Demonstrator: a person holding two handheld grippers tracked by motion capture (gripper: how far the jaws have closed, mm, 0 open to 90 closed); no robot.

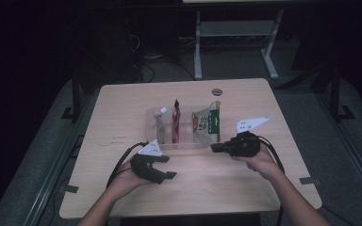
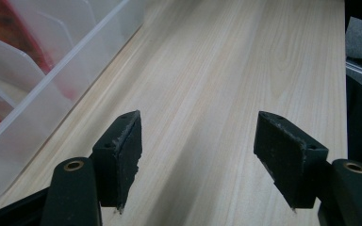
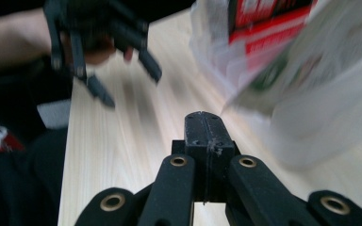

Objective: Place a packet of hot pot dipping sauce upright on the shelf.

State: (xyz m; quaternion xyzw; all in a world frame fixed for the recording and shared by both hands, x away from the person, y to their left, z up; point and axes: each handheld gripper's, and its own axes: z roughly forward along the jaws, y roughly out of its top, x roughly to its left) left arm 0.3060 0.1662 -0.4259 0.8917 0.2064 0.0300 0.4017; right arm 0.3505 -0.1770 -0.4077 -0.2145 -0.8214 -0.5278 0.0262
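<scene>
A clear plastic divider tray (image 1: 185, 145) stands at the middle of the wooden table. It holds a pale packet (image 1: 160, 123), a red packet (image 1: 176, 118) and a green snack bag (image 1: 208, 121), all upright. My left gripper (image 1: 166, 167) hovers just in front of the tray's left end, jaws open and empty; in the left gripper view (image 2: 198, 155) the tray wall (image 2: 52, 80) lies to its left. My right gripper (image 1: 213, 148) sits at the tray's right front corner, shut with nothing between the pads (image 3: 203, 127). The green bag (image 3: 283, 47) rises close to its right.
A round grey grommet (image 1: 217, 91) sits near the table's far edge. Bare wood stretches in front of the tray toward the near edge. A white desk frame (image 1: 235, 47) stands on the dark floor beyond the table. Tape marks the near right corner (image 1: 310, 181).
</scene>
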